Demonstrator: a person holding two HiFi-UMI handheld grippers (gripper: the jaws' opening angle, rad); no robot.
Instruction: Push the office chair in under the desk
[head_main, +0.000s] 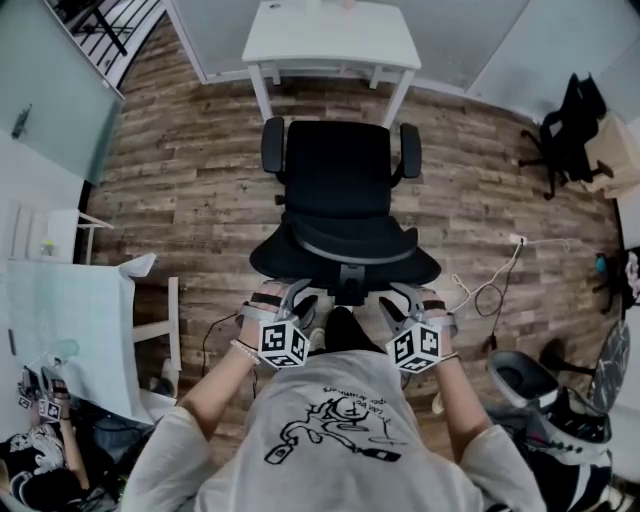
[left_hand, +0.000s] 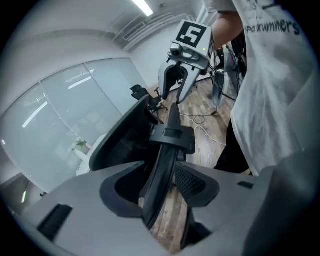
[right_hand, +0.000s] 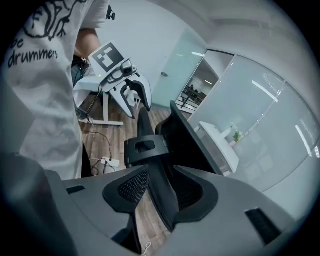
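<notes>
The black office chair (head_main: 338, 190) stands on the wood floor, its seat facing the white desk (head_main: 330, 40) at the far wall and apart from it. Its backrest top (head_main: 345, 262) is towards me. My left gripper (head_main: 296, 308) and right gripper (head_main: 404, 308) straddle that top edge on either side of the centre spine. In the left gripper view the backrest rim (left_hand: 165, 150) runs between the jaws of the left gripper (left_hand: 159, 187), with floor showing beside it. The right gripper (right_hand: 162, 192) is likewise open around the rim (right_hand: 150, 150). Neither gripper's pads press on it.
A second black chair (head_main: 565, 130) and a cardboard box (head_main: 615, 150) stand at the right. A power strip with cable (head_main: 500, 275) lies on the floor right of the chair. A white table (head_main: 70, 320) is at my left, and another person (head_main: 40, 440) is at the lower left.
</notes>
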